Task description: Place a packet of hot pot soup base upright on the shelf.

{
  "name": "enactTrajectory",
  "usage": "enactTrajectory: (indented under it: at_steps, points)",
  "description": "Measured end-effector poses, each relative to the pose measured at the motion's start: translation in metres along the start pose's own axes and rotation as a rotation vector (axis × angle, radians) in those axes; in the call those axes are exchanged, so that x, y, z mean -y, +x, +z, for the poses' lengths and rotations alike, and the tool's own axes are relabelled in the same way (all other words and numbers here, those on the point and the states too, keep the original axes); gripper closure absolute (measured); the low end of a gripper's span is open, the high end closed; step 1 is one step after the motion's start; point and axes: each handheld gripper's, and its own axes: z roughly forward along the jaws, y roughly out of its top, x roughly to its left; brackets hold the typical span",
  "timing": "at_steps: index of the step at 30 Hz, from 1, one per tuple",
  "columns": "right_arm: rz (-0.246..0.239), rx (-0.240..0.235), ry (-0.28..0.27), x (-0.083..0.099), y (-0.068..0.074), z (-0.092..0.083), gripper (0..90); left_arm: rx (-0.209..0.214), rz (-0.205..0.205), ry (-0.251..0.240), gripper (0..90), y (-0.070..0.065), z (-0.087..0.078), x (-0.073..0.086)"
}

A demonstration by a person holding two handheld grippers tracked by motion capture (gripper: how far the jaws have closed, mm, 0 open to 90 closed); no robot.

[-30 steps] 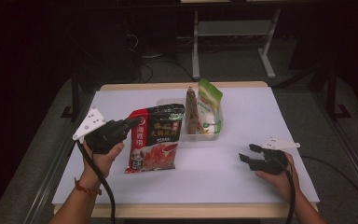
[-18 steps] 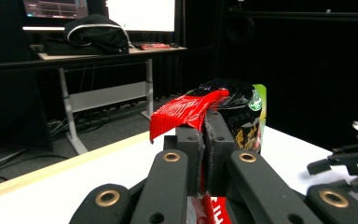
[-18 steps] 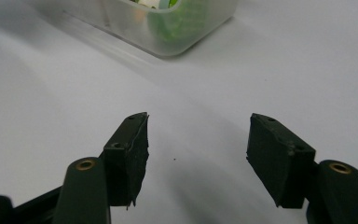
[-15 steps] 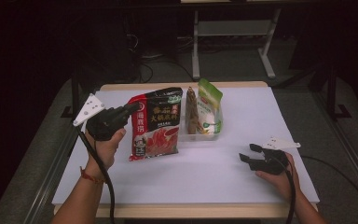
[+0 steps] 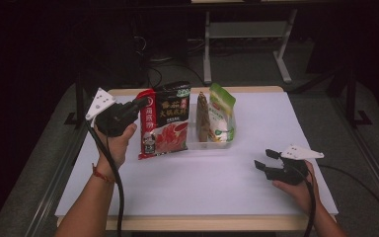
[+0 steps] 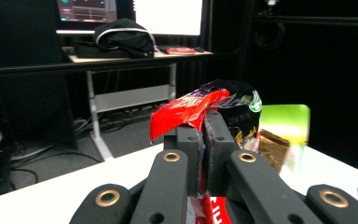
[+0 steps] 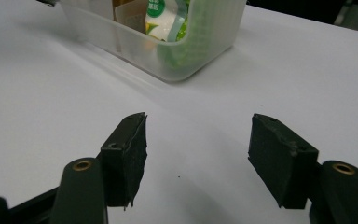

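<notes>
Left gripper (image 5: 139, 102): jaws clamped on the top left edge of the red pouch (image 5: 164, 124), holding it upright over the white table (image 5: 276, 118), just left of the bin (image 5: 212, 142) and touching its side. Bin: clear plastic, holds a brown packet (image 5: 202, 117) and a green pouch (image 5: 222, 114), both standing. Right gripper (image 5: 265, 160): jaws wide apart, nothing between them, low over the table, well right of the bin.

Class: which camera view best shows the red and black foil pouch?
The high view: the red and black foil pouch shows its whole printed front. The left gripper view gives its crumpled top edge; the right gripper view nothing.
</notes>
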Motion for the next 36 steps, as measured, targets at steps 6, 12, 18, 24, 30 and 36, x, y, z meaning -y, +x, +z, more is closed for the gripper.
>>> enactTrajectory:
  at_steps: [6, 12, 18, 24, 30, 36]
  points:
    - [-0.017, -0.001, 0.014, 0.000, 0.002, 0.002, 35.6, -0.050, 0.011, 0.009, 87.3, 0.001, 0.017, -0.005]
    - [-0.009, 0.003, 0.012, 0.000, 0.002, 0.002, 33.5, -0.091, 0.003, 0.027, 87.3, 0.000, 0.038, -0.007]
    - [-0.007, -0.008, -0.037, -0.001, 0.001, -0.002, 29.9, -0.130, 0.006, 0.027, 87.4, -0.004, 0.054, -0.009]
    - [-0.038, 0.007, -0.099, -0.004, 0.004, -0.008, 27.2, -0.197, -0.012, 0.017, 87.5, -0.002, 0.061, -0.011]
    - [-0.060, 0.006, -0.072, -0.004, 0.007, -0.005, 27.6, -0.241, -0.033, 0.024, 87.4, 0.003, 0.063, -0.012]
    - [-0.077, 0.000, -0.053, -0.004, 0.009, -0.003, 27.9, -0.290, -0.003, 0.036, 87.4, -0.007, 0.077, -0.016]
